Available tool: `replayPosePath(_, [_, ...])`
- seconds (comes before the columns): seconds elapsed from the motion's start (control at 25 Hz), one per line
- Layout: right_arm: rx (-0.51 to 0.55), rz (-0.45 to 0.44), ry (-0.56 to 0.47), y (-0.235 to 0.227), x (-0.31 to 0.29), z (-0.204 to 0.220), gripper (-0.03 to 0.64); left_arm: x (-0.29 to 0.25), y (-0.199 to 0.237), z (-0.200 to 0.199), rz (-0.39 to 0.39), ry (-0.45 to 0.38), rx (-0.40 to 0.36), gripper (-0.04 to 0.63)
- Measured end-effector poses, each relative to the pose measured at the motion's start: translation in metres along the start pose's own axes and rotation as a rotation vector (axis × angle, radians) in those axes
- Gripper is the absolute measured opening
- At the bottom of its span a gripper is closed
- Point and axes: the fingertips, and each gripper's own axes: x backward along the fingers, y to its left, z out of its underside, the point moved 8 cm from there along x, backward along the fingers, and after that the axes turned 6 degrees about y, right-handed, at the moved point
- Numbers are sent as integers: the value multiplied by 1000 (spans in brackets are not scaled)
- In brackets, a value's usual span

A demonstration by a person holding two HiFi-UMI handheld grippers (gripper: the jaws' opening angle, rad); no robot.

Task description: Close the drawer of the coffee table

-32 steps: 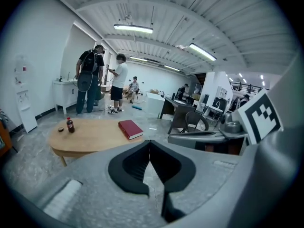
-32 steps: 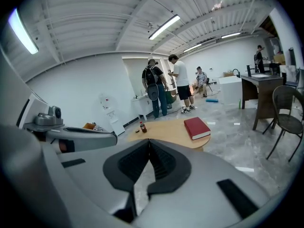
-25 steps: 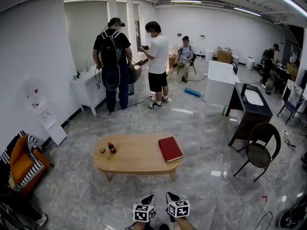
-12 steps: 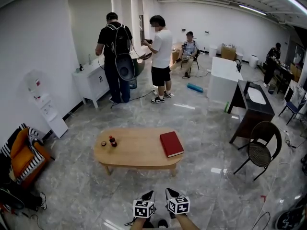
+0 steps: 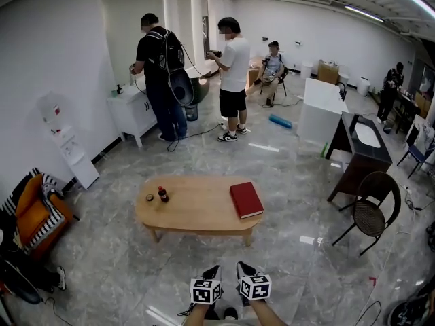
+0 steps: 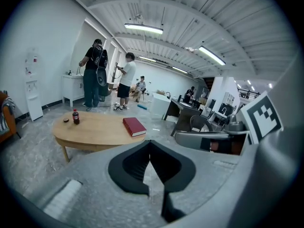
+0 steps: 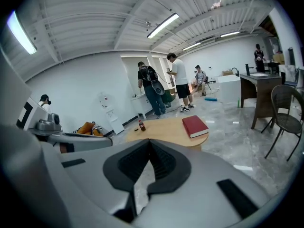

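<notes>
The coffee table [image 5: 197, 212] stands on the grey marble floor [image 5: 299, 270] in the middle of the room, and all positions below are given relative to it. Its oval wooden tabletop carries a red book [image 5: 246, 200] toward the right end, and a small bottle [image 5: 163, 195] with a dark round cap [image 5: 149, 197] just beside it toward the left end. The drawer itself cannot be made out in any view: no drawer front, handle or pulled-out box shows past the tabletop edge on the near side, and the far side and the underside are hidden. The scene therefore fits two conditions: a drawer already pushed flush under the tabletop, or a drawer standing open on a side that no camera covers. The pictures do not settle which applies, so no completed or remaining portion of the task can be confirmed. The left gripper [image 5: 213, 272] and the right gripper [image 5: 242, 270] are held low, side by side, on the near side of the coffee table and well apart from it. On both, the jaws stand together with nothing between them. Neither gripper contacts the coffee table or anything on the tabletop.
</notes>
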Motion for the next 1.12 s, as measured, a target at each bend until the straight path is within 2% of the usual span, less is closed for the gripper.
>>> replayPosePath(0.44, [36,-19,40,10,-14,0,15,6,21,-3,-24,-14,28,9])
replayPosePath(0.8, [42,-32,44,21,-21,-2,15,13,29,-6,-26,-13,16,9])
replayPosePath(1.12, [48,-49,43,29,-21,-5,15,22,42,1,-60,-19,51,9])
